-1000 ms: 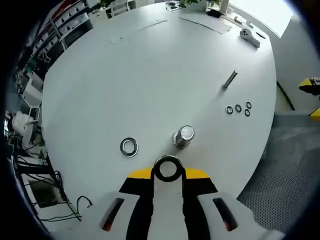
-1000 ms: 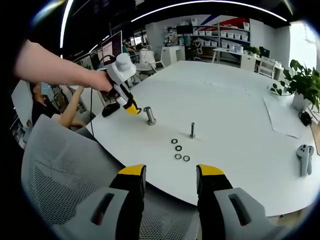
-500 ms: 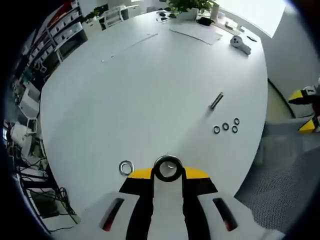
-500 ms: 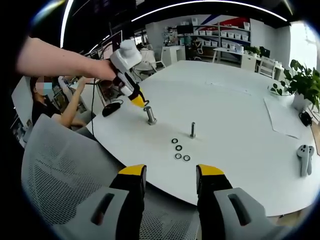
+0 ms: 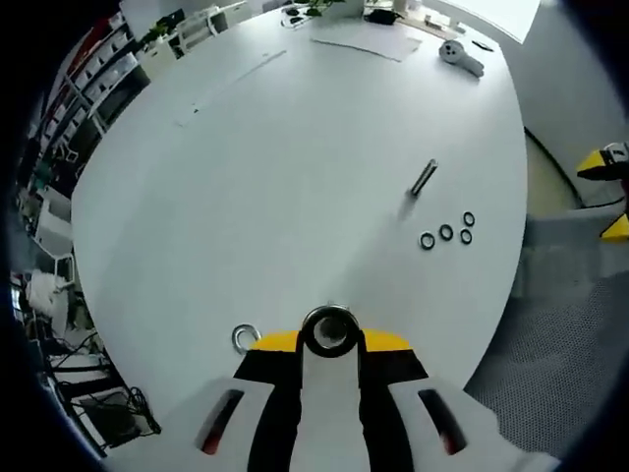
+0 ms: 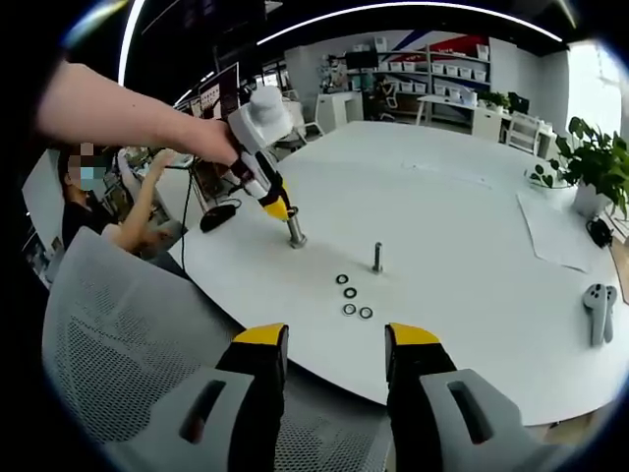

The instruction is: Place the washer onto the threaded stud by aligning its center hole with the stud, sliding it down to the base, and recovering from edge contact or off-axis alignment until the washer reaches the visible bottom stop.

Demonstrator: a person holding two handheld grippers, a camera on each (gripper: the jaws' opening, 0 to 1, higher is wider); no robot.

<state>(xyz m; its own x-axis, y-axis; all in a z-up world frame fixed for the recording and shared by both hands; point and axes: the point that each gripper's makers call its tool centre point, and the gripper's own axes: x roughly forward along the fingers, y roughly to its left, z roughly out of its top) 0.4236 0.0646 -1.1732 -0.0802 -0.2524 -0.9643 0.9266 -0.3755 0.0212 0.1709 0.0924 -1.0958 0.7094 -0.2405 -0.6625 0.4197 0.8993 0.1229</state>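
Washer [image 5: 329,331] sat pinched between the closed yellow tips of the left hand-held gripper [image 5: 329,342], a steel ring held flat with its hole facing the camera, directly over the spot where the threaded stud [image 6: 294,229] stood on the white table [image 5: 295,147]. In the right gripper view that left hand-held gripper [image 6: 278,208] angled down onto the stud's top; whether the ring had slipped over it could not be told. A loose washer [image 5: 243,337] lay just beside the tips. Farther off stood a thin bolt [image 5: 424,178] near four small rings [image 5: 447,232]. The right hand-held gripper [image 6: 333,346] hung off the table edge, jaws apart and holding nothing.
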